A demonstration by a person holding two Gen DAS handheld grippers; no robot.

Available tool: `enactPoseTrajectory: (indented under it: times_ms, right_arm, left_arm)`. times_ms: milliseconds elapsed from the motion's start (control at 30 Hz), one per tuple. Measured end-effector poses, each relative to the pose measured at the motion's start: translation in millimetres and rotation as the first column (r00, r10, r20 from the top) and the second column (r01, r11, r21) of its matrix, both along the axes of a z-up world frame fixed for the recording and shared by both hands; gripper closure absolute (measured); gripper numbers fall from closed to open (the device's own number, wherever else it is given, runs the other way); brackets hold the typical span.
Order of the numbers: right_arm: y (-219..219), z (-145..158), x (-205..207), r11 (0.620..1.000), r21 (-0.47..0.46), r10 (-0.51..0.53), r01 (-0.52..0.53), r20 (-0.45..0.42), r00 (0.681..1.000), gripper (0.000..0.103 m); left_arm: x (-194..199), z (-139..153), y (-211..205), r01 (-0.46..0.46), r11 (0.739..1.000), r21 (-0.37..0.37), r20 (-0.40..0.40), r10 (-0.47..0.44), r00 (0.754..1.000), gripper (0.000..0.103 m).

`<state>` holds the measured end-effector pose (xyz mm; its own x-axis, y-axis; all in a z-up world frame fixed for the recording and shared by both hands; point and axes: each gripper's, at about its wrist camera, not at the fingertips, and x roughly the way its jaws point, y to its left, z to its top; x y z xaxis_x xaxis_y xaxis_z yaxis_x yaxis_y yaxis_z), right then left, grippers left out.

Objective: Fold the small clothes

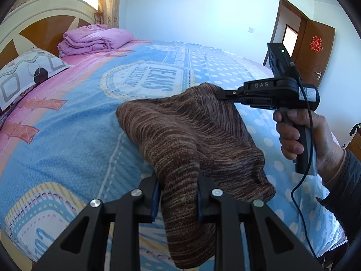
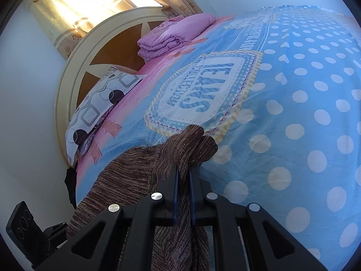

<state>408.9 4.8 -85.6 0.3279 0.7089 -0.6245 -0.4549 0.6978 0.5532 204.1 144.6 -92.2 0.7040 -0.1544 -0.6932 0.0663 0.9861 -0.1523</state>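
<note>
A brown striped knit garment [image 1: 189, 140] hangs stretched above the blue bedspread [image 1: 79, 135], held by both grippers. My left gripper [image 1: 178, 194] is shut on a thick fold of it at the bottom of the left wrist view. The right gripper [image 1: 220, 94], held in a person's hand [image 1: 300, 135], pinches the garment's far corner. In the right wrist view my right gripper [image 2: 183, 174] is shut on a bunched edge of the knit garment [image 2: 135, 169], which drapes down to the left. Part of the left gripper's body [image 2: 24, 232] shows at the lower left.
The bed carries a dotted blue bedspread [image 2: 293, 113], a folded pink quilt [image 1: 94, 40] and a patterned pillow [image 1: 27, 70] by the headboard [image 1: 45, 15]. A brown door [image 1: 315, 52] stands at the right. A cable [image 1: 302, 180] hangs from the right gripper.
</note>
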Motion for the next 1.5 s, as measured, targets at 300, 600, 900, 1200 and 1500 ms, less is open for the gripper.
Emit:
enactPoseTrajectory:
  times_ms: [300,600,900,1200,1500]
  right_arm:
    - [19,-4,-1,0.999,-0.012,0.030,-0.030,-0.005,1.000,0.095]
    - [26,-10,-2,0.999,-0.031,0.039,-0.039,-0.008,0.999,0.095]
    - [21,-32,3,0.998,-0.069,0.008,-0.012,-0.049,0.999,0.095]
    - [3,-27,-15,0.997,-0.065,-0.033,0.030,-0.042,0.999,0.083]
    - [-23,-16,-119,0.997,-0.042,0.066,-0.067,-0.041,0.997,0.067]
  left_arm:
    - [-7,-9,10,-0.008,1.000,0.002,-0.016,0.008,1.000,0.077]
    - [-12,-23,16,-0.012,1.000,0.000,-0.038,0.012,0.999,0.077]
    - [-11,-41,18,-0.023,1.000,0.002,-0.068,0.023,0.997,0.077]
    - [-22,-31,21,-0.072,0.997,0.001,-0.026,0.072,0.997,0.061]
    - [-7,-11,25,-0.220,0.960,0.172,0.130,0.199,0.971,0.026]
